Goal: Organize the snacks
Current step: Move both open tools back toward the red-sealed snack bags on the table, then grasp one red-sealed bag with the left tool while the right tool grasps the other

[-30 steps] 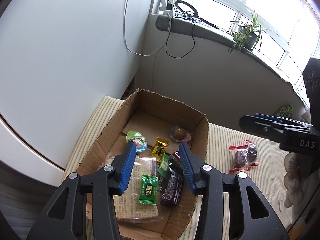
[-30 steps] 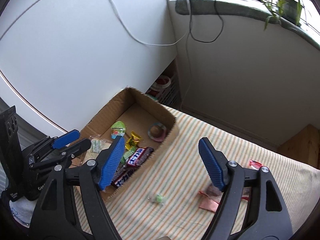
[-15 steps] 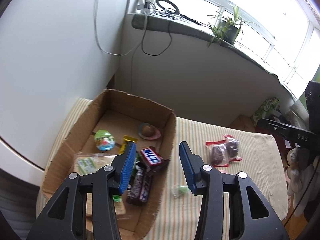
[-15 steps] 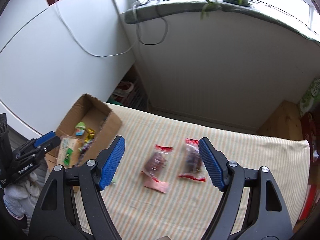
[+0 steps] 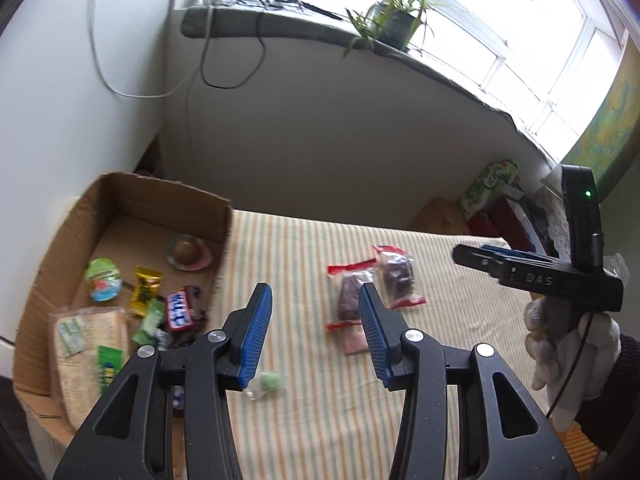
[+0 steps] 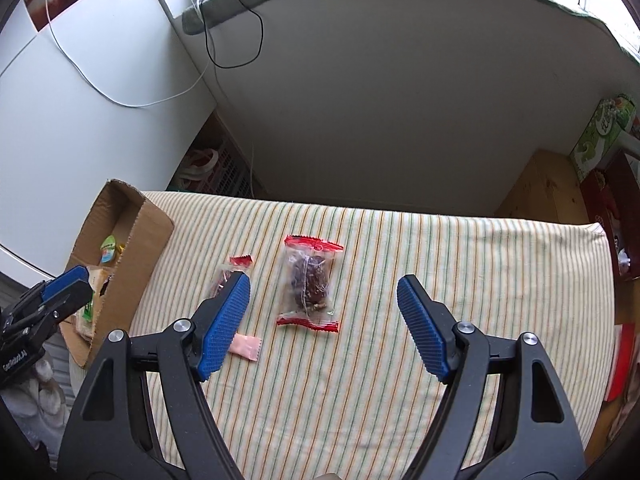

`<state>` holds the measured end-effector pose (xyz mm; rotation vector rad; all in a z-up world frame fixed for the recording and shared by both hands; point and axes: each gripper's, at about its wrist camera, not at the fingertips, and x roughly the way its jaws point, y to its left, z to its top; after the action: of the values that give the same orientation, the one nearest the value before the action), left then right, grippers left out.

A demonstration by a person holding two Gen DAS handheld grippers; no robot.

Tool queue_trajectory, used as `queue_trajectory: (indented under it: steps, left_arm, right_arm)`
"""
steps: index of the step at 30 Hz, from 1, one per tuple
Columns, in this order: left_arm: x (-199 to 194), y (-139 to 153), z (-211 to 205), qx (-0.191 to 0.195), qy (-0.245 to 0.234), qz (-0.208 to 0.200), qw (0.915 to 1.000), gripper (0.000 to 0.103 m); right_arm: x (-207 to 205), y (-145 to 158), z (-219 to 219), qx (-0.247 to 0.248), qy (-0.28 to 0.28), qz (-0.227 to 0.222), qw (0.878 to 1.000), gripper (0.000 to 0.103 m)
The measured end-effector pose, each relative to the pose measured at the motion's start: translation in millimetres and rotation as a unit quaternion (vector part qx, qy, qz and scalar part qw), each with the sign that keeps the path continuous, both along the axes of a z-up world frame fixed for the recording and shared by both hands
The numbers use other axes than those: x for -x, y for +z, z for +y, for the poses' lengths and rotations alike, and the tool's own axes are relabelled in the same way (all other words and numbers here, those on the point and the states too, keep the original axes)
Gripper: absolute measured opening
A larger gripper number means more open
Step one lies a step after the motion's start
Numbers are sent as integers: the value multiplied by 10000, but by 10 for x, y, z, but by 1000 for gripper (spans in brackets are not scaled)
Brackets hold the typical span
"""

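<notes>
Snacks are split between two places: a cardboard box (image 5: pixel 120 204) at the left end of the striped bench (image 6: pixel 440 248) and the open cloth beside it. Inside the box lie a flat cracker pack (image 5: pixel 90 344), a chocolate bar (image 5: pixel 180 312), a yellow candy (image 5: pixel 146 290), a green jelly cup (image 5: pixel 103 280), a round sweet in a pink cup (image 5: pixel 186 252) and several small green sweets, loosely piled rather than sorted.

Four items are outside the box. Two clear packets with red ends lie side by side near the middle of the bench: the left packet (image 5: pixel 350 296) and the right packet (image 6: pixel 308 282). A small pink sachet (image 6: pixel 246 346) lies just beside the left packet on its near side. A small green candy (image 5: pixel 268 382) lies near the box wall.

The left gripper (image 5: pixel 314 336) hangs over the bench between the box and the packets, jaws apart and holding nothing. The right gripper (image 6: pixel 324 326) is spread wide, empty, with the right packet lying between its fingers but below them, not touching.

Judged from this layout, the task is more than half complete: most snacks are boxed, and four loose items are yet to be collected. The right packet appears to be the next item to grasp.
</notes>
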<state>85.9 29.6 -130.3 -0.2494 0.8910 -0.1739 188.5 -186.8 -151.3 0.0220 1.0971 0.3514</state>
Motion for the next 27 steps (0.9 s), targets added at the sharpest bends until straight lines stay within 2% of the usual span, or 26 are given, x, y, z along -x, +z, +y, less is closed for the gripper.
queue_trajectory:
  steps: [9,14,24,27]
  left_arm:
    - [-298,-329,-422,141,-430,533,9976,44]
    - [-409,-487,-484,186,-418,793,9958,44]
    - [-534,-664,-495,182,-397,1046,9936,44]
    - [-543,-695,-494,190,-430,1089,9929,44]
  right_arm:
    - [-110,-250,-53,-107,44,293,9995,79]
    - [-182,-379,-68,-175,103,474,9987,79]
    - [-306,-592,22,-219,237,760,9966,79]
    - [-339,-620,42,-237,239,800,9962,75]
